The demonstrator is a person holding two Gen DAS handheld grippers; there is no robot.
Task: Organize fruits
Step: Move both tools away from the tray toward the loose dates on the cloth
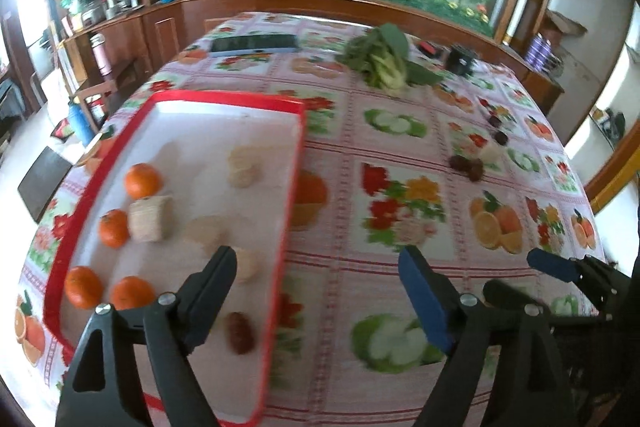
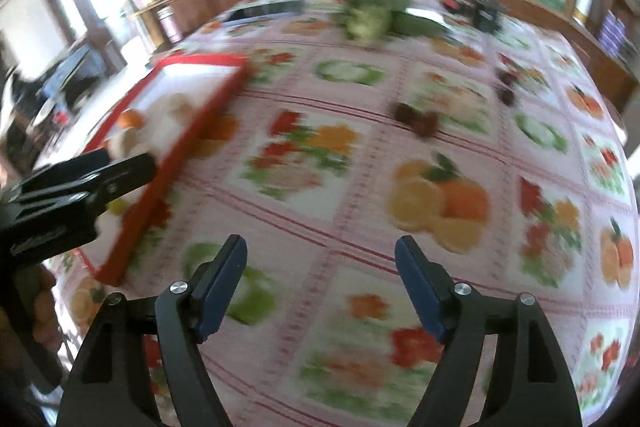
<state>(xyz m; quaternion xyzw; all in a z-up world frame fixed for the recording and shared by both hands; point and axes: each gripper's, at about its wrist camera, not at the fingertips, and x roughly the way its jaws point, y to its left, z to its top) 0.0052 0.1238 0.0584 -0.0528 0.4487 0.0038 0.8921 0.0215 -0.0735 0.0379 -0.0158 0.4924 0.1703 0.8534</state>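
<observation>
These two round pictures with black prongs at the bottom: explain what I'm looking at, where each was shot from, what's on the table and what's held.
A person holds a two-fingered grasping tool in each hand, with a wide-angle camera on each. One picture looks along the left tool, the other along the right tool. Both stand open and hold nothing. On the fruit-print tablecloth sits a red-rimmed tray with oranges, pale pieces and a dark red fruit. More dark fruits lie loose on the cloth, with leafy greens behind.

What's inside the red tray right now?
In the red tray: four oranges, several pale netted fruits and one dark red fruit. The left claw hides part of the near end.
</observation>
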